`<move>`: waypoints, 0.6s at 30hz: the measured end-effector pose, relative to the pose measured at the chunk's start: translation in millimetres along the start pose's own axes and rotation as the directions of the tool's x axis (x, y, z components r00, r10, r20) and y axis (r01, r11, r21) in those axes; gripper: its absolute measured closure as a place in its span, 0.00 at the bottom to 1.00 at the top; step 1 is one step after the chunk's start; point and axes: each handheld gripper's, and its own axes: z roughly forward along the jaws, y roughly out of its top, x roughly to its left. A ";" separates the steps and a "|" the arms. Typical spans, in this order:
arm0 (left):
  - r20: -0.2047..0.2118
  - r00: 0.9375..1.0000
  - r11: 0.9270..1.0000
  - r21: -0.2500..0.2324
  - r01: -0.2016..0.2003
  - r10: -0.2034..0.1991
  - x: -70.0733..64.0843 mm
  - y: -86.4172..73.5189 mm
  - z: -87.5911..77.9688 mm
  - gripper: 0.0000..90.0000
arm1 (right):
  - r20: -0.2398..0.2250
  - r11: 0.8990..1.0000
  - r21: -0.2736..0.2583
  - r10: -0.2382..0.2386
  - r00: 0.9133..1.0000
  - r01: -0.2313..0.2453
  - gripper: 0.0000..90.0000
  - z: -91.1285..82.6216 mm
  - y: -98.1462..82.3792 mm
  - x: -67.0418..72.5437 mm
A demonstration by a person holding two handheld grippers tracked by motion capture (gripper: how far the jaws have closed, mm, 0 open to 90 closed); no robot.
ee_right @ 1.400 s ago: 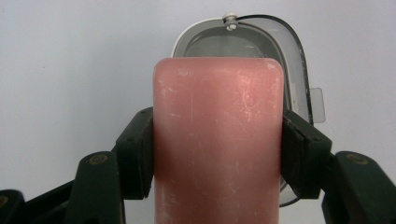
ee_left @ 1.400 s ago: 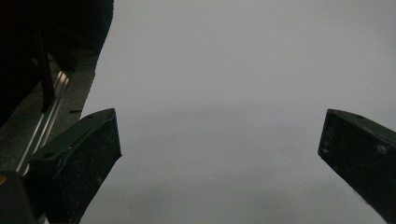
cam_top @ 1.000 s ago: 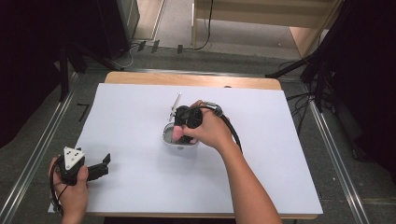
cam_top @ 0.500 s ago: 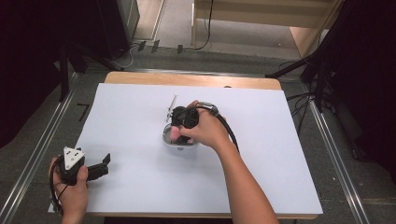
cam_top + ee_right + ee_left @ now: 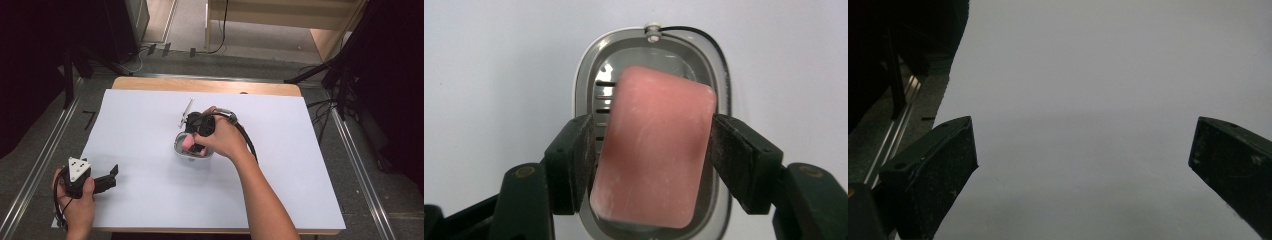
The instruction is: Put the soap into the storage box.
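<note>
A white sheet (image 5: 150,200) covers the wooden table (image 5: 200,85), ringed by grey floor, metal rails and dark drapes. At the sheet's seven o'clock corner the left gripper (image 5: 107,177) rests with jaws released, nothing between them. At centre, the right gripper (image 5: 651,142) grasps a pink rectangular soap bar (image 5: 654,155), held over the oval white-rimmed soap dish (image 5: 584,80); its jaws have just been opening slightly. A thin metal rod (image 5: 187,111) lies at the dish's twelve o'clock. Since the earlier frame both hands have kept their places.
</note>
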 end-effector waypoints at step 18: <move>0.001 1.000 1.000 0.011 0.006 -0.006 0.7 0.6 0.6 0.00 | 0.056 0.992 -0.075 0.101 0.993 -0.097 0.27 -20.0 -37.8 12.6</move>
